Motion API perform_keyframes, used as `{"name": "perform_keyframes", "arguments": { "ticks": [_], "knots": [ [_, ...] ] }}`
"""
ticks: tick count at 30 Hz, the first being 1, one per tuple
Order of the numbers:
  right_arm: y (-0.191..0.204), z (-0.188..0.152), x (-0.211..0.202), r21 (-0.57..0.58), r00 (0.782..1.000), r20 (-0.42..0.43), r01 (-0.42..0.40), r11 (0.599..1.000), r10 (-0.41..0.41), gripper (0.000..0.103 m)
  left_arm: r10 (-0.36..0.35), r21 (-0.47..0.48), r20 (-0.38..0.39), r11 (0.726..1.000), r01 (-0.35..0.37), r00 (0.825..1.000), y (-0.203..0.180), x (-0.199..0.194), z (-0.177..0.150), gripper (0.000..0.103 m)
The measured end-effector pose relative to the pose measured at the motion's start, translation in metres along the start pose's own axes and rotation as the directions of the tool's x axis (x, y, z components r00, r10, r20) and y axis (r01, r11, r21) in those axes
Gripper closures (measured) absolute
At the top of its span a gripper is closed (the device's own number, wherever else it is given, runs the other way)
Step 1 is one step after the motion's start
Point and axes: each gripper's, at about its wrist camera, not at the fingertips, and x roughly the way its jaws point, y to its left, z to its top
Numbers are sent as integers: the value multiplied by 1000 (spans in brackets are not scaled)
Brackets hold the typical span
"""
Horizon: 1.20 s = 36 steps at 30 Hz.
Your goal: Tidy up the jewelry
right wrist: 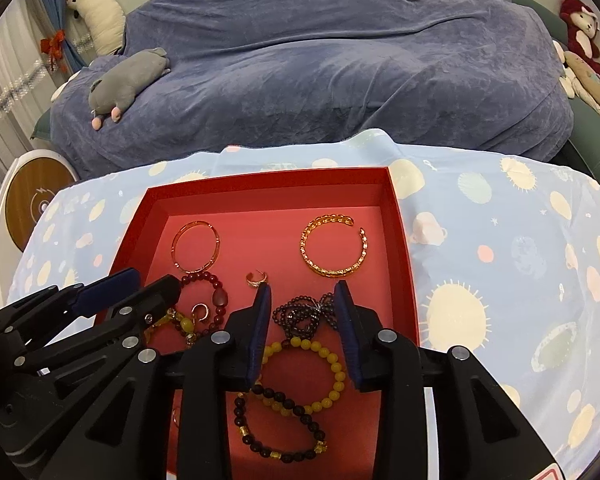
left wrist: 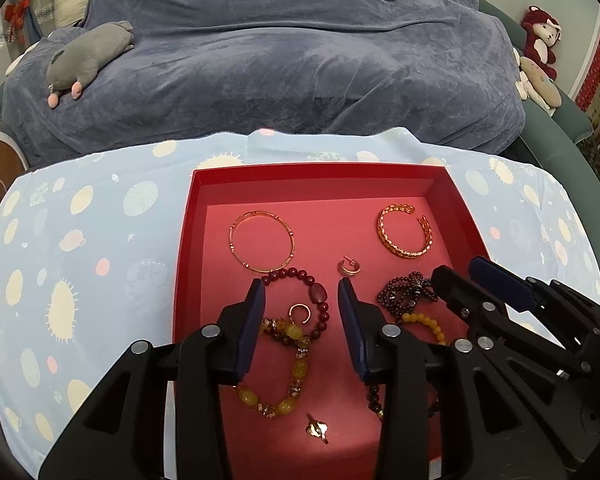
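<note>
A red tray [left wrist: 320, 172] holds the jewelry. At the back lie a thin gold bangle [left wrist: 261, 246] and a gold chain cuff [left wrist: 405, 231]. A small gold earring [left wrist: 348, 267] sits mid-tray. My left gripper [left wrist: 302, 294] is open and empty above a dark red bead bracelet [left wrist: 314, 298], a small ring [left wrist: 299, 313] and an amber bead bracelet [left wrist: 284, 372]. My right gripper [right wrist: 302, 296] is open and empty above a dark bead strand [right wrist: 304, 316], a yellow bead bracelet [right wrist: 324, 376] and a black bead bracelet [right wrist: 276, 424]. A gold charm [left wrist: 317, 430] lies near the front.
The tray [right wrist: 404, 248] rests on a light blue patterned cloth [left wrist: 80, 240]. Behind it is a blue velvet-covered couch [left wrist: 280, 48] with a grey plush toy [left wrist: 88, 56]. A red plush [left wrist: 542, 36] sits at the right. A round white and wooden object [right wrist: 32, 204] stands at the left.
</note>
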Motion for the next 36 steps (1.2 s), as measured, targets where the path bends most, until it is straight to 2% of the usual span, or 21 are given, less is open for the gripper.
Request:
{"name": "perform_keyframes", "arguments": {
  "ticks": [4,15,17,20,24,28,36],
  "knots": [
    [-5,-6,-21,17,1000,22,20,1000,-20,53,12,-2,22,1000,-12,1000,1,-21,-6,56],
    [-7,-37,-81,37,998,60,19,999,-21,50,38,20,80,999,-40,996,-7,-83,-37,40],
    [-8,-45,-90,47,997,70,16,999,-19,46,41,19,91,999,-43,995,-7,-94,-44,38],
    [-11,-58,-102,72,997,76,17,997,-22,42,49,4,104,999,-50,993,-7,-108,-56,30],
    [-13,-76,-111,75,997,70,29,997,-34,35,51,-3,110,999,-51,993,-8,-120,-71,24],
    [-13,-91,-120,75,997,64,45,996,-50,34,66,-8,106,998,-65,992,-10,-127,-88,19],
    [-14,-114,-133,76,994,69,83,994,-88,21,88,-33,104,996,-85,991,-4,-138,-112,10]
  ]
}}
